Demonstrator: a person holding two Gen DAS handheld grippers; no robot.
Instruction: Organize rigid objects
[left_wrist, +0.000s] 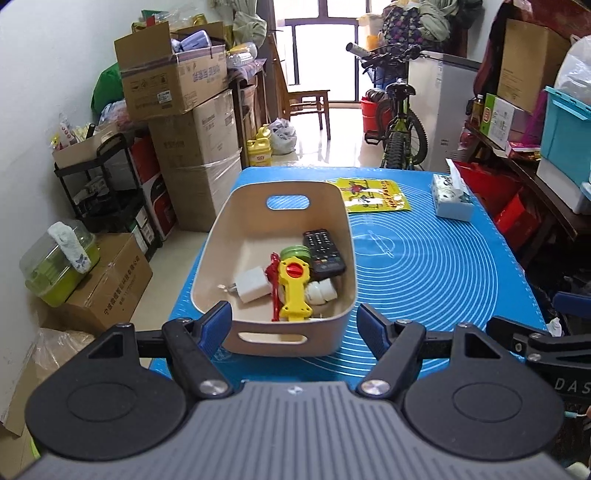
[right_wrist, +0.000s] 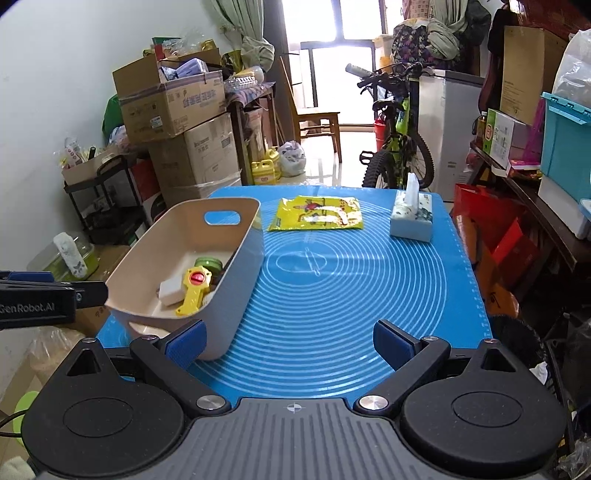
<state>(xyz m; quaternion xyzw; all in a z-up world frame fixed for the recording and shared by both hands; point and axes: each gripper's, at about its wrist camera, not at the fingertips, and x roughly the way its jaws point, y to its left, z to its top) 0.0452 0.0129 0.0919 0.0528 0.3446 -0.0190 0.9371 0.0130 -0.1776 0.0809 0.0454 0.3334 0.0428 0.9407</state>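
Bin (left_wrist: 221, 236) holds remote (left_wrist: 324, 249), yellow toy (left_wrist: 293, 291) | both grippers' jaws apart, empty

bins: 1 beige bin (left_wrist: 221, 236) at 9 o'clock on mat | inside: 1 remote (left_wrist: 324, 249), 1 green tin (left_wrist: 295, 254), 1 white charger (left_wrist: 251, 285), 1 yellow toy (left_wrist: 294, 286) | yellow packets: 1 (left_wrist: 375, 194) at 12 o'clock | tissue packs: 1 (left_wrist: 452, 195) at 2 o'clock

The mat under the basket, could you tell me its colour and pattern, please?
Blue mat with thin white concentric rings, clearest from the right wrist.
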